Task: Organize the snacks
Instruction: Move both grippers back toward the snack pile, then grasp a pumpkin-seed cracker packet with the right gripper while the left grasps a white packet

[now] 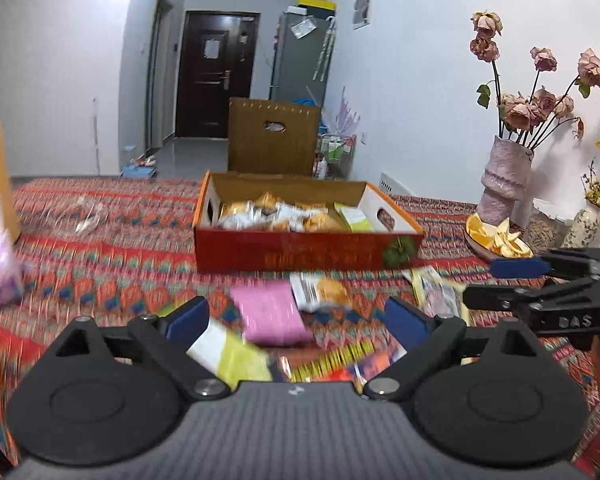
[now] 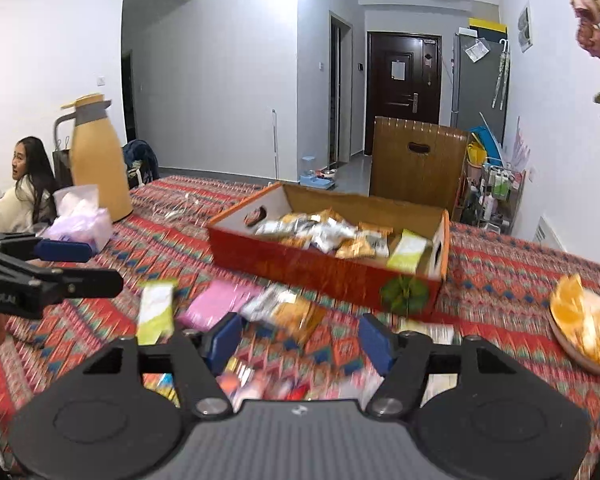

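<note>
A red cardboard box (image 1: pixel 300 250) (image 2: pixel 320 268) holding several snack packets stands on the patterned table. Loose snacks lie in front of it: a pink packet (image 1: pixel 270 312) (image 2: pixel 216 304), an orange-and-white packet (image 1: pixel 324 292) (image 2: pixel 296 312), a green-and-white packet (image 1: pixel 236 354) (image 2: pixel 155 308) and colourful ones close under the grippers. My left gripper (image 1: pixel 298 320) is open and empty above the loose snacks; it also shows in the right wrist view (image 2: pixel 66 264). My right gripper (image 2: pixel 300 340) is open and empty above the snacks; it also shows in the left wrist view (image 1: pixel 500 280).
A plate of orange slices (image 1: pixel 496 236) (image 2: pixel 584 328) and a vase of dried roses (image 1: pixel 504 184) stand at the right. A yellow thermos jug (image 2: pixel 96 160) and a tissue bag (image 2: pixel 80 216) stand at the left. A wooden chair (image 1: pixel 272 136) is behind the table. A person (image 2: pixel 24 188) sits at far left.
</note>
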A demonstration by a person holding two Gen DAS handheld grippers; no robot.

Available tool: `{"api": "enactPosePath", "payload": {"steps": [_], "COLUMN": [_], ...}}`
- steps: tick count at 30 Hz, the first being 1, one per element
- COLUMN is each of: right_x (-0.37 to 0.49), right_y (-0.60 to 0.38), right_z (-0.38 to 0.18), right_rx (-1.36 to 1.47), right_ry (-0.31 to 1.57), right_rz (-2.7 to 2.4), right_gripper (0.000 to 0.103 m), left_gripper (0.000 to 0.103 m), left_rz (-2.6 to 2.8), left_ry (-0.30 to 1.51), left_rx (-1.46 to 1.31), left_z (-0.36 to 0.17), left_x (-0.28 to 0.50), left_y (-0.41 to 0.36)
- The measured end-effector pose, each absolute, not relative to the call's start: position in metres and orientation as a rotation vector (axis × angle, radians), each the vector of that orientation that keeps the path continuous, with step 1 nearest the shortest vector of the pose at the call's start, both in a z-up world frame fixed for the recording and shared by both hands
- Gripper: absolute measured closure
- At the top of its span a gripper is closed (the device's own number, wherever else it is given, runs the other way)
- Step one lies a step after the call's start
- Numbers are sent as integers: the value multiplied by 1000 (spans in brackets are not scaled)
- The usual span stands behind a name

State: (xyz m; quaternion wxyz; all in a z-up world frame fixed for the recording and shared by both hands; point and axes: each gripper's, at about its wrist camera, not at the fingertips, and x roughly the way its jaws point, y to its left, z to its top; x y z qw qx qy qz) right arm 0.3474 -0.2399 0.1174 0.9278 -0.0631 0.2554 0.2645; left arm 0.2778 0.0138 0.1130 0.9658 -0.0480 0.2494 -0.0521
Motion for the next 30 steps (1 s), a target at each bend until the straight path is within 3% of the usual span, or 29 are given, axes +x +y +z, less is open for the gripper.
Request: {"api": "enactPosePath", "payload": {"steps": [5, 14, 22, 30], "right_x": [280, 197, 191, 240], "right_y": [-257, -282, -288, -297], "right_z": [101, 52, 41, 51], "right_rx": [-95, -1, 24, 35], "right_ry": [517, 588, 598, 603], "right_rz": [481, 399, 368, 384], "right_gripper": [30, 29, 29, 31], "left_gripper": [7, 6, 6, 6], "left_rz": [-97, -101, -67, -107], "left_ry": [532, 594, 600, 580], "left_rx": [-128, -105, -117, -13], "left_z": [96, 68, 64, 68], "left_x": [232, 184, 189, 246], "left_y": [2, -9, -2, -3]}}
